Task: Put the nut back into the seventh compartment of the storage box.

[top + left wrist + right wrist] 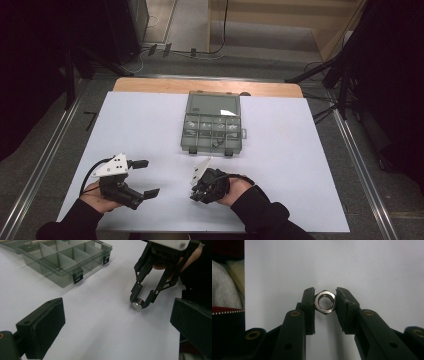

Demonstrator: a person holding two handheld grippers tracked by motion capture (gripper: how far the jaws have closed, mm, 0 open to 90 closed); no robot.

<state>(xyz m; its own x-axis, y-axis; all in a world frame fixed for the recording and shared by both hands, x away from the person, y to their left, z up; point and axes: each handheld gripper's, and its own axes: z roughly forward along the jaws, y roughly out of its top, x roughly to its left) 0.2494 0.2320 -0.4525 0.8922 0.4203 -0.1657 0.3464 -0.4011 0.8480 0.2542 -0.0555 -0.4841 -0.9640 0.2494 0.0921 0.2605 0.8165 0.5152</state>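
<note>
A steel hex nut (325,302) is pinched between the two pads of the right gripper (325,303), low over the white table (150,130), near its front edge. In the left gripper view the nut (137,305) is seen as a small bright disc at the jaw tips, apparently touching the sheet, though lift cannot be judged. The left gripper (145,177) is held apart to the left, jaws spread wide and nothing between them. A clear compartment box (212,131) is set open farther back, well apart from the nut. The nut is gripped only across two narrow flats, so a slip or twist out of the pads is likely if it is swung quickly; it could also be dropped into the wrong compartment.
</note>
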